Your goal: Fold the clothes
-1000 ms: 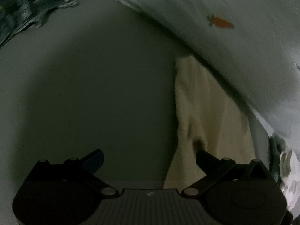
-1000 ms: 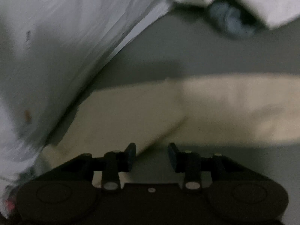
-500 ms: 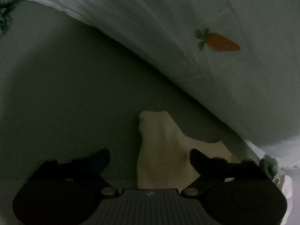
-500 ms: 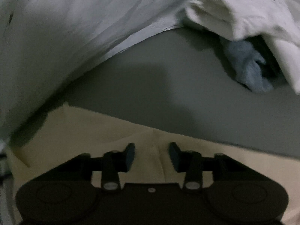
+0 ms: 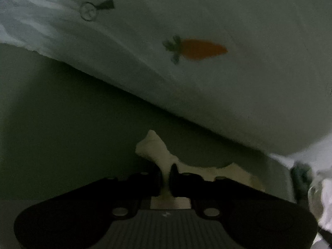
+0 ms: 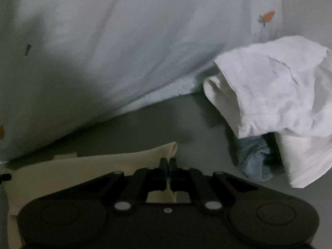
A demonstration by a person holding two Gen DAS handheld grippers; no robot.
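Observation:
A cream cloth (image 5: 153,147) lies on a grey surface (image 5: 62,114) below a big white pillow. In the left wrist view one corner of it stands up between the fingers of my left gripper (image 5: 165,175). Its jaws are closing and the pads pinch the fabric. In the right wrist view the same cream cloth (image 6: 83,170) spreads to the lower left. My right gripper (image 6: 168,165) is shut on a thin raised edge of it, and a small rolled tip pokes up past the fingertips.
A white pillow (image 5: 207,83) printed with carrots fills the top of both views, close above the cloth. A crumpled white garment (image 6: 280,95) lies at the right over a blue cloth (image 6: 255,157). Bare grey surface (image 6: 166,120) runs between them.
My left gripper slid along the cream cloth to its corner and went from wide open to pinching it. My right gripper closed on the cloth's edge and rose slightly.

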